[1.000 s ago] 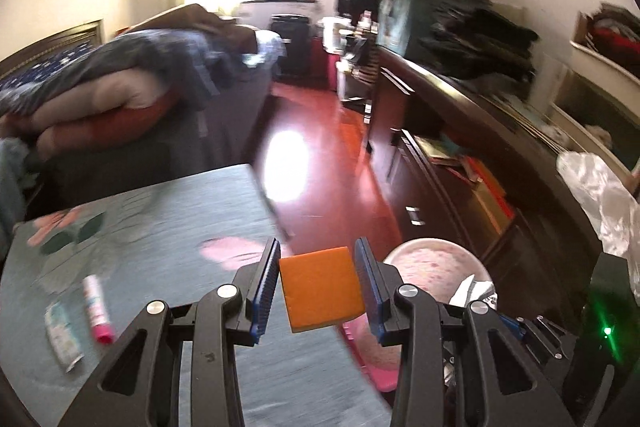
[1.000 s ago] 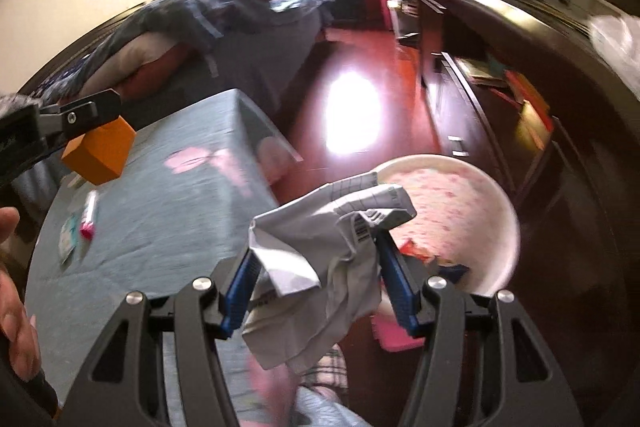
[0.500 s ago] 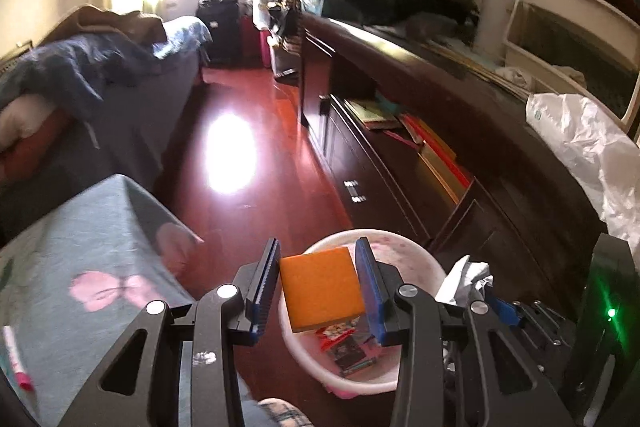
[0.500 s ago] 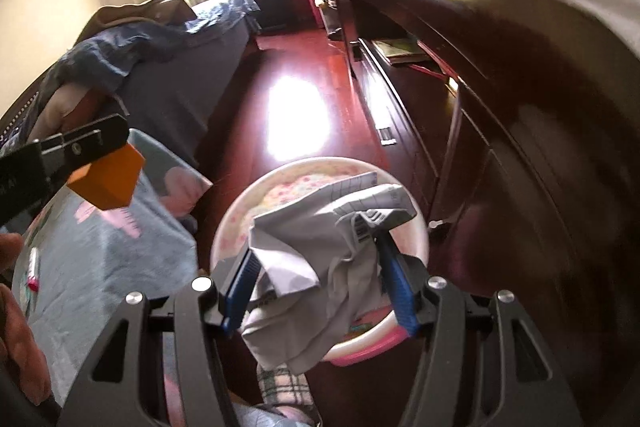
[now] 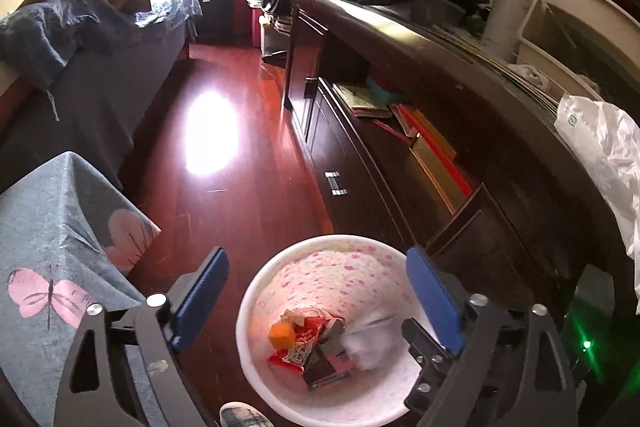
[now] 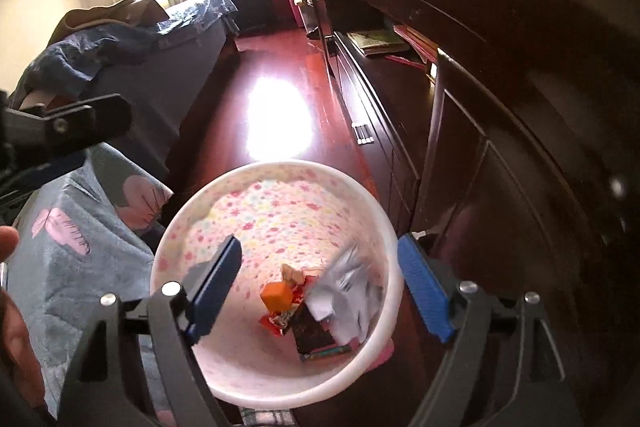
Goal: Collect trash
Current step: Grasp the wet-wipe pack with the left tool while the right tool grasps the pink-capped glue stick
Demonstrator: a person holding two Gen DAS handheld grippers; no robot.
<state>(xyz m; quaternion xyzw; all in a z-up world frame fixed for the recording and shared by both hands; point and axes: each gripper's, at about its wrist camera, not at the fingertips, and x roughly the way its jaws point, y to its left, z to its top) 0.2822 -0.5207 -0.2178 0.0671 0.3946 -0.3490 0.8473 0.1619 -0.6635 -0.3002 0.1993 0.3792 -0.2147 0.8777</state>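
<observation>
**Q:** Which step is in hand?

**Me:** Drop-off. Both tools are over the waste bin, a white tub with a floral lining that stands on the red floor below and just ahead of my fingers. My left gripper has its jaws spread wide with nothing between them. My right gripper is the same, wide apart and empty.

**Q:** Where is the trash?

**Me:** In the bin. The orange block lies on the bottom, below the gap of the right tool, beside a red snack wrapper and a dark packet. The grey-white crumpled paper is to the right of the block. It is smeared in both views, so I cannot tell whether it has settled or is mid-fall.

**Q:** Anything touching the tools?

**Me:** Nothing that I can see. The bin rim is under both tools, apart from the pads.

**Q:** Next move?

**Me:** My judgement: this load is delivered. Next calls for swinging back left to the blue butterfly cloth, which lies left of my left fingers, and checking it for leftover items. Jaws should go in open, and the tools should clear the rim on the way so the tub is not tipped.
</observation>
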